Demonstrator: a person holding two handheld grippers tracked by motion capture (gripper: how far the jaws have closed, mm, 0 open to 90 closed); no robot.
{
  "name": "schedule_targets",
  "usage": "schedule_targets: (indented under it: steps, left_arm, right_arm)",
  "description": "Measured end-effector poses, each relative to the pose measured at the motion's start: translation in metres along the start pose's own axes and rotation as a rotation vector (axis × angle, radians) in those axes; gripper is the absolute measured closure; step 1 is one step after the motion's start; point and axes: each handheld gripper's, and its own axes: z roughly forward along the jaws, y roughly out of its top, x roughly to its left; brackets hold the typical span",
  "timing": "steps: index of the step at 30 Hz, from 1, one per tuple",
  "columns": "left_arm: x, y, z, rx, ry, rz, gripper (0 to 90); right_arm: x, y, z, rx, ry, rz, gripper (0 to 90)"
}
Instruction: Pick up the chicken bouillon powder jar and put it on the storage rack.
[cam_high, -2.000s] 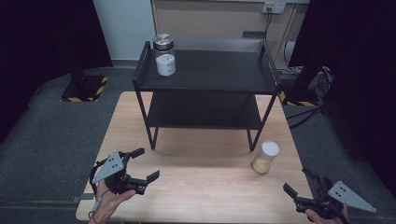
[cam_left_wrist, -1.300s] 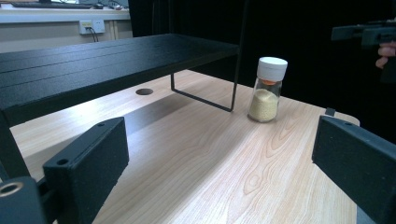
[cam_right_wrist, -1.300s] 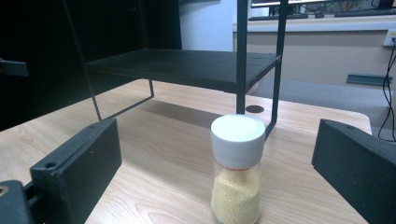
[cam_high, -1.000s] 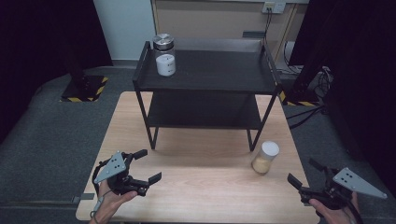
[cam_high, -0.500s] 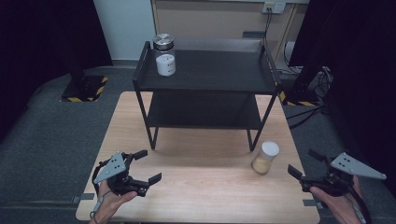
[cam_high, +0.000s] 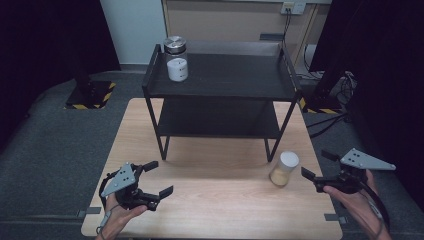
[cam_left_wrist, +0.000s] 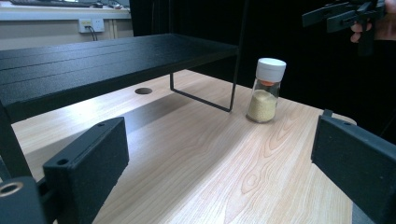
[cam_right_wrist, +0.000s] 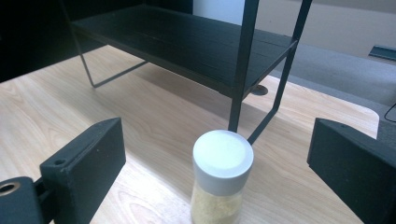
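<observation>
Spice jar (cam_high: 284, 169), white-capped with no readable label, stands at lower right of the high view between the right tool (cam_high: 316, 166)'s released jaws, which have just been closing slightly. Left tool (cam_high: 154, 177) gapes empty over the desk (cam_high: 215, 200). Beyond stands a black shelf (cam_high: 225, 75).

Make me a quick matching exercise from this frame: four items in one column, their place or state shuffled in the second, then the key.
Items:
1. spice jar
2. white jar
3. metal-lidded jar
4. right gripper

Places or states:
A. on the rack's top shelf, at the back left corner
B. on the wooden table, beside the rack's front right leg
C. jaws open, nothing between them, aimed at the spice jar
D. on the rack's top shelf, just in front of another jar

Pairs: 1-B, 2-D, 3-A, 4-C
</observation>
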Motion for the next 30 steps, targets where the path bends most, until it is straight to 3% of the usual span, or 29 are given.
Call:
schedule_targets:
  steps: [4,6,8,30]
  left_arm:
    - [-0.001,0.0,0.0,0.001,0.002,0.005,2.8]
    - [-0.001,0.0,0.0,0.002,0.002,0.007,2.8]
    - [-0.001,0.0,0.0,0.001,0.003,0.006,2.8]
    - [-0.002,0.001,0.001,0.013,0.002,0.014,2.8]
  right_arm:
    - [-0.003,-0.001,0.009,0.009,0.005,0.008,4.4]
    - [-0.002,0.001,0.015,0.027,0.0,-0.026,4.5]
    - [-0.005,-0.002,0.021,0.025,0.003,-0.003,4.0]
    - [-0.015,-0.018,0.076,0.095,0.013,0.022,5.0]
